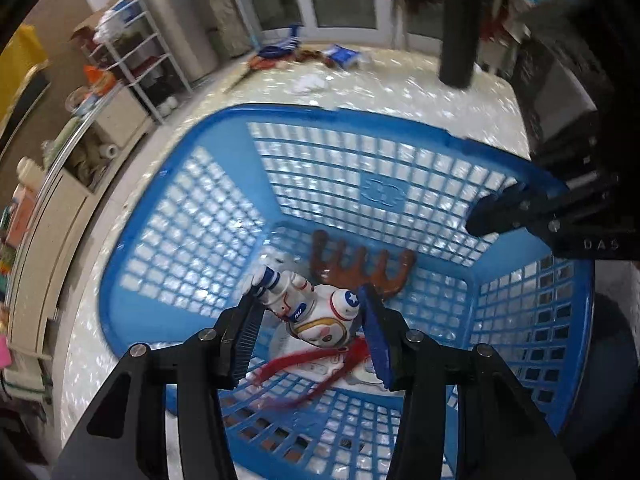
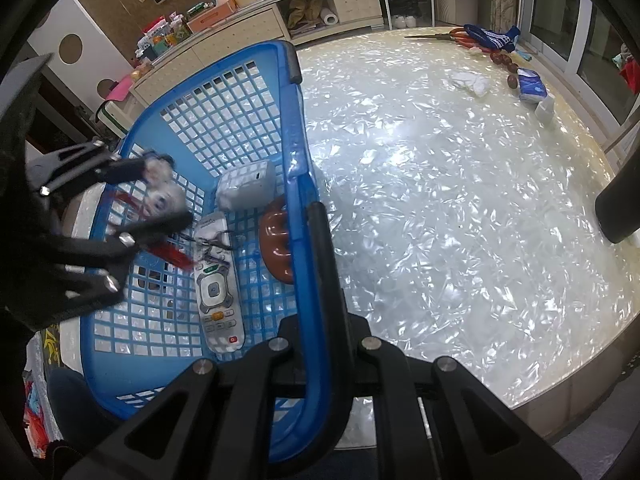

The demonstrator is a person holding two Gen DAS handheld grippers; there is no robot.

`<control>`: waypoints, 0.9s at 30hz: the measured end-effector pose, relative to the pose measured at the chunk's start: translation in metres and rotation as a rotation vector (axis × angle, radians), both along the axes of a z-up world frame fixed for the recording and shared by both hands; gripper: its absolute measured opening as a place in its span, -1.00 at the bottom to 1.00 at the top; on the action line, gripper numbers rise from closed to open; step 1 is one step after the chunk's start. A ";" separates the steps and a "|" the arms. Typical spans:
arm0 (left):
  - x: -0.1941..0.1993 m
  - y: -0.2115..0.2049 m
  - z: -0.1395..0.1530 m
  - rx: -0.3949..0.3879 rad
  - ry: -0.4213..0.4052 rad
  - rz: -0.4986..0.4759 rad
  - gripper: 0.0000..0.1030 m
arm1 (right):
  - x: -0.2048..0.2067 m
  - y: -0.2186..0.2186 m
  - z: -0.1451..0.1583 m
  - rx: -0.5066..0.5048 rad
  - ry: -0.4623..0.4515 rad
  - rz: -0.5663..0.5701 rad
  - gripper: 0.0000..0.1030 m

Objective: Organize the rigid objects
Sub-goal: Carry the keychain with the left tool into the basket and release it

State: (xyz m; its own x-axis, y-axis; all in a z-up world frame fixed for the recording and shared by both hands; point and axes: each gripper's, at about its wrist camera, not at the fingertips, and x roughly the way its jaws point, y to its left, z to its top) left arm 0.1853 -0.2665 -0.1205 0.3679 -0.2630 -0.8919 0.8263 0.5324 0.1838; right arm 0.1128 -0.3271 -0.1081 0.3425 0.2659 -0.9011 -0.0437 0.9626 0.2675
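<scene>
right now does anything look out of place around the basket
Nothing spilled or broken. The blue basket is upright, with its rim gripped by the right tool. The left tool holds an astronaut figure over the items inside.

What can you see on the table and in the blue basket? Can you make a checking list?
Surface: shiny pearly table, mostly bare.
Job's things: blue basket holds a remote, a grey box and a brown antler toy.
Clutter: scissors, blue sock and tissue pack at the far edge.
Grippers: left tool is shut on an astronaut toy over the basket; right tool is shut on the basket rim.
Cables: nothing seen.
Surroundings: cabinet, white rack, windows.
</scene>
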 end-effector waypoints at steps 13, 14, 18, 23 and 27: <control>0.007 -0.023 -0.028 0.198 0.070 -0.028 0.02 | -0.001 0.001 0.001 0.003 -0.003 -0.001 -0.87; 0.008 -0.024 -0.028 0.210 0.065 -0.024 0.02 | -0.001 0.001 0.001 0.004 -0.002 -0.001 -0.87; 0.010 -0.025 -0.028 0.212 0.065 -0.020 0.03 | -0.001 0.001 0.001 0.005 -0.002 -0.002 -0.87; 0.011 -0.027 -0.029 0.225 0.078 -0.018 0.14 | -0.001 0.001 0.001 0.005 -0.002 -0.002 -0.87; 0.006 -0.027 -0.023 0.188 0.089 -0.037 0.57 | 0.000 0.001 0.001 0.006 -0.003 -0.001 -0.87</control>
